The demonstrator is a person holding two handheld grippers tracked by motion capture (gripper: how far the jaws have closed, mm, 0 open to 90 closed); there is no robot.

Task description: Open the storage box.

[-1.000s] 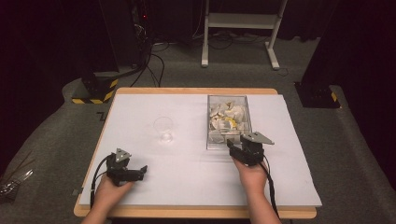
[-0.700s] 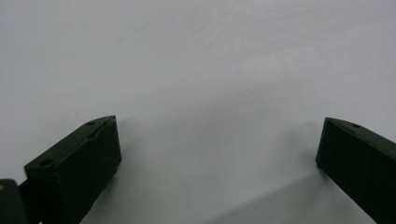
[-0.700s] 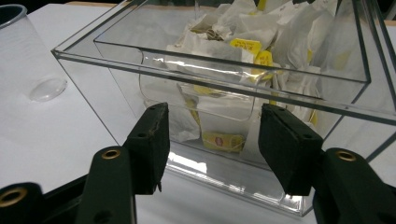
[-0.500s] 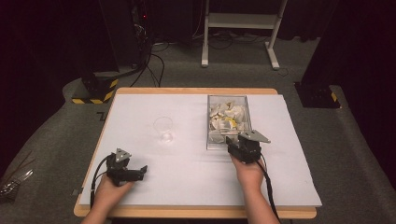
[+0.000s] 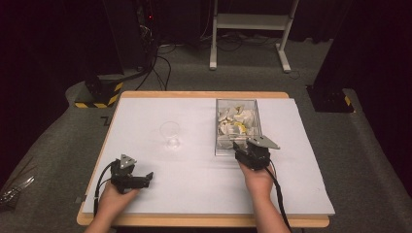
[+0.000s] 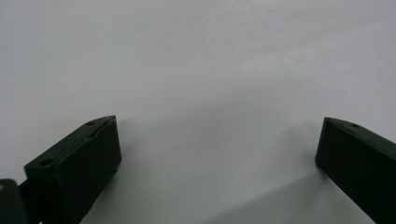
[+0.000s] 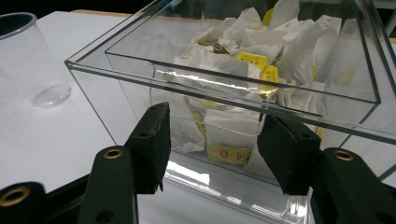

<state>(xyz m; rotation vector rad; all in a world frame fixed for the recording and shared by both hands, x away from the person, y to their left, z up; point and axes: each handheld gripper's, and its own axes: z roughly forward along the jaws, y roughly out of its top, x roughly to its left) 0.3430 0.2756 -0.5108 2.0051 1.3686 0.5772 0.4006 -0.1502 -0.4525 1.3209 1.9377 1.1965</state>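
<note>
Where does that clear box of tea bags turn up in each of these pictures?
High view: the clear box stands right of centre on the white table, just beyond the right claw.
Right gripper view: the box spans the upper middle, past the open jaws.
Left gripper view: bare table surface between the jaws.
Shared landmark: the clear cup, left of the box.

The box (image 7: 224, 88) at the right is clear, glossy plastic with smooth walls that catch highlights. The tea bags (image 7: 243, 60) inside look like matt, crinkled paper. The cup (image 5: 170, 134) at the left is thin clear plastic. The table (image 5: 160, 94) has a wood edge under a smooth matt white sheet (image 5: 194, 170). Both grippers' jaws are matt black.
</note>
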